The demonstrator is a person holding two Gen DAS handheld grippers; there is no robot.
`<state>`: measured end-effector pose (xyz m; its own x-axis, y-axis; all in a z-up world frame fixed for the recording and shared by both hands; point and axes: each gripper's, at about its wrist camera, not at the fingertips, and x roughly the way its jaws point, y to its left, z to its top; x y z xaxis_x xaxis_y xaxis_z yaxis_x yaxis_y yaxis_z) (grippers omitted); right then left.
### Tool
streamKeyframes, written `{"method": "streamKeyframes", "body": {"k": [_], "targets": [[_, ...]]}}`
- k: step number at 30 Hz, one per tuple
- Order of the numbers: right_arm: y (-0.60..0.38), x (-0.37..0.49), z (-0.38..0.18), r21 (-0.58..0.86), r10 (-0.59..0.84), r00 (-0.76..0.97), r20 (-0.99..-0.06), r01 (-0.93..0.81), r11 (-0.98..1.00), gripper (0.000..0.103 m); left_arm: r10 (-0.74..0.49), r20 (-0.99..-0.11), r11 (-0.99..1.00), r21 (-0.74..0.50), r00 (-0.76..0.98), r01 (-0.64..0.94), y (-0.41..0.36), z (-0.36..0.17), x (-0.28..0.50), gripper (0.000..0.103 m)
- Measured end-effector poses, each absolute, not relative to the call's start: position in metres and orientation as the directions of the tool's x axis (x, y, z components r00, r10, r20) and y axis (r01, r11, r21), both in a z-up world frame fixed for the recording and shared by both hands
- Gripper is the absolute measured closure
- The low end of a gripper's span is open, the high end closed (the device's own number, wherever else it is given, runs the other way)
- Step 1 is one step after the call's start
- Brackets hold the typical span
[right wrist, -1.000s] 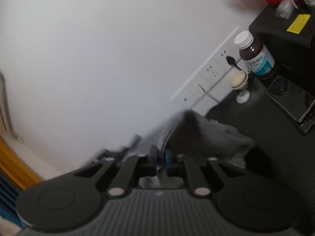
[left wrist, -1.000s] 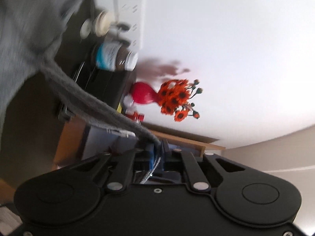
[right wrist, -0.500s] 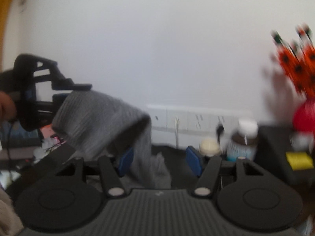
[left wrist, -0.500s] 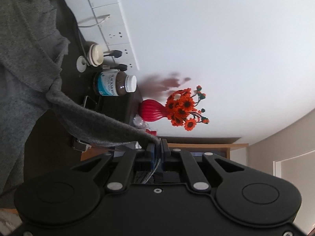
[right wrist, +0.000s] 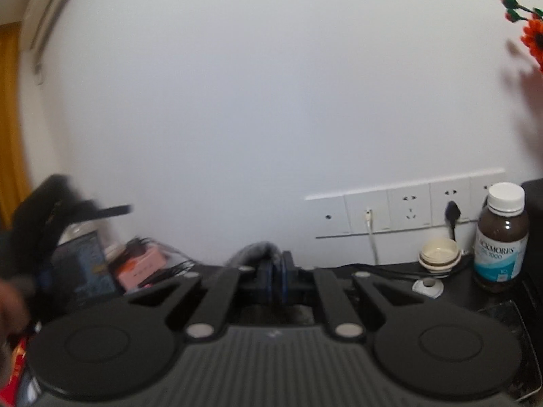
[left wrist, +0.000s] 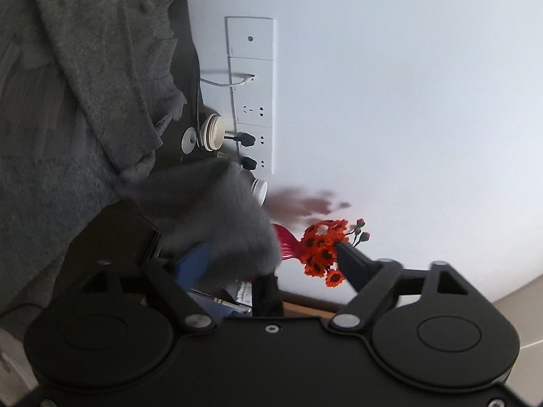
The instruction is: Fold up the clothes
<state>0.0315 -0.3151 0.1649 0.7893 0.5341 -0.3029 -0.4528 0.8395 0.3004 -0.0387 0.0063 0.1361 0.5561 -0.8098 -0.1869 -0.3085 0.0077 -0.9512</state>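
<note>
Clearly the grey sweater (left wrist: 78, 108) is the biggest thing in view: one garment, heaped on the dark tabletop (left wrist: 185, 34) in front of the socket strip (left wrist: 253, 101), with a blurred corner hanging between the left gripper's (left wrist: 271, 254) jaws. Those jaws are opening, spread wide, and the cloth slips free rather than being pinched. The right gripper (right wrist: 277, 276) has its jaws pressed together; a grey fold shows just beyond them, but whether any cloth is caught I cannot tell.

Judging by this, the step in hand is laying a folded edge down. To do it well, the left gripper should let the corner drop squarely onto the heap before drawing back from the strip, so the fold does not drag open; the right one should keep its side taut and level.

Counted near the strip: one brown bottle (right wrist: 502, 237) to its right, one red vase (left wrist: 288, 242) of orange flowers (left wrist: 322, 247), one cream cup (right wrist: 439, 254) below it, one white disc (right wrist: 428, 285), and two black plugs.
</note>
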Motion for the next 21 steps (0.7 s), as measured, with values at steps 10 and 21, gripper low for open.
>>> {"method": "streamKeyframes", "body": {"k": [10,21], "targets": [[-0.288,0.044,0.186,0.489,0.612,0.745,-0.265,-0.443,0.751,0.097,-0.782,-0.149,-0.198,-0.861,0.605,-0.469,-0.016,0.086,-0.043,0.0],[-0.282,0.047,0.18,0.525,0.614,0.726,-0.309,-0.408,0.747,0.097,-0.775,0.042,-0.383,-0.825,0.63,-0.416,-0.039,0.073,-0.022,0.0]]}}
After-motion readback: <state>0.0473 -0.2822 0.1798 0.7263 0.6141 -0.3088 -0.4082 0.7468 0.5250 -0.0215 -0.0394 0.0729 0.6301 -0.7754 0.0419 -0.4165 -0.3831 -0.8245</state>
